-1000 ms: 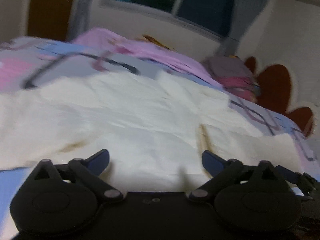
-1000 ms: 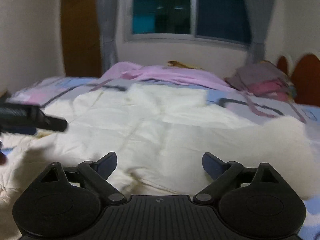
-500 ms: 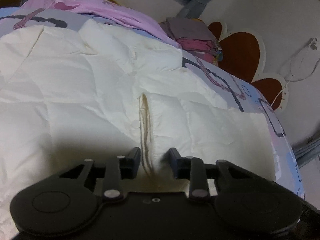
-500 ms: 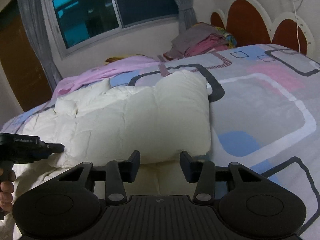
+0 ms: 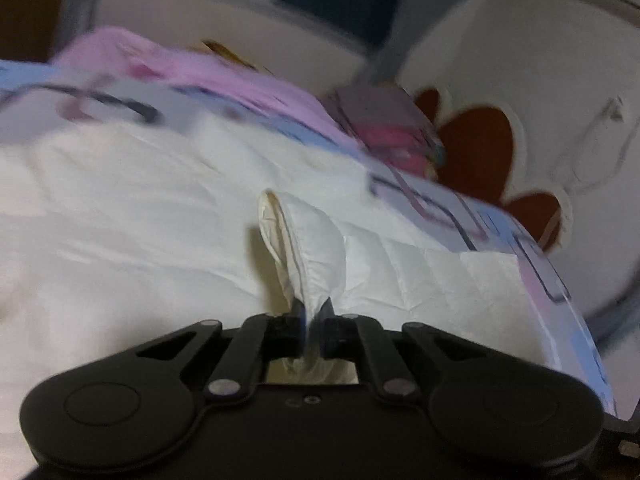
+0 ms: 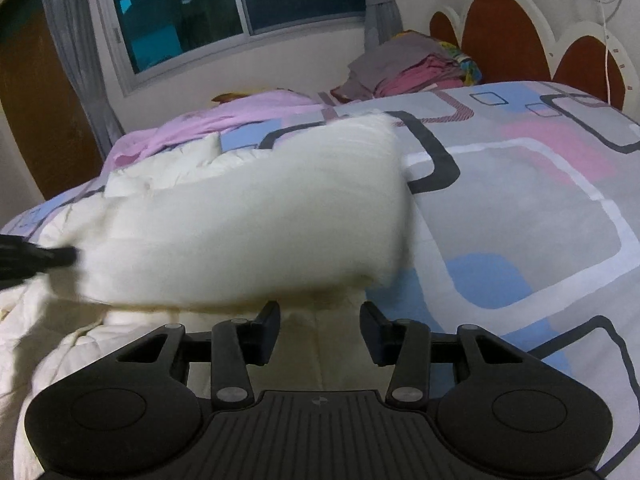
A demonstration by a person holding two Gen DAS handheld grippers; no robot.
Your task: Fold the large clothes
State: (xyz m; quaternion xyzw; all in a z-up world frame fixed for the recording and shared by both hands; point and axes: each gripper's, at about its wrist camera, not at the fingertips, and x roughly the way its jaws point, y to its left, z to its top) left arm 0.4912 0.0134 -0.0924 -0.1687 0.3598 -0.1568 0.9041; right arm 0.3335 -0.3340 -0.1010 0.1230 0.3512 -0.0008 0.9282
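Observation:
A large cream padded garment (image 5: 160, 208) is spread over the bed. My left gripper (image 5: 312, 312) is shut on a raised fold (image 5: 308, 248) of it, which stands up pinched between the pads. In the right wrist view that gripper shows as a blurred black shape (image 6: 60, 258) at the left edge, against a thick doubled-over part of the garment (image 6: 248, 232). My right gripper (image 6: 324, 326) hovers low over the garment's near edge. Its jaws stand partly apart, and only flat cream fabric shows beneath the gap.
The bed cover (image 6: 520, 208), patterned in grey, pink and blue, lies bare to the right. A pink garment (image 6: 240, 114) and a pile of folded clothes (image 6: 412, 64) sit at the far side. A brown scalloped headboard (image 6: 500, 40) stands beyond, under a window (image 6: 240, 0).
My left gripper went from wide open to shut on the cream fold and pulled it up. My right gripper narrowed and swung toward the garment's right end; the thick fold has shifted.

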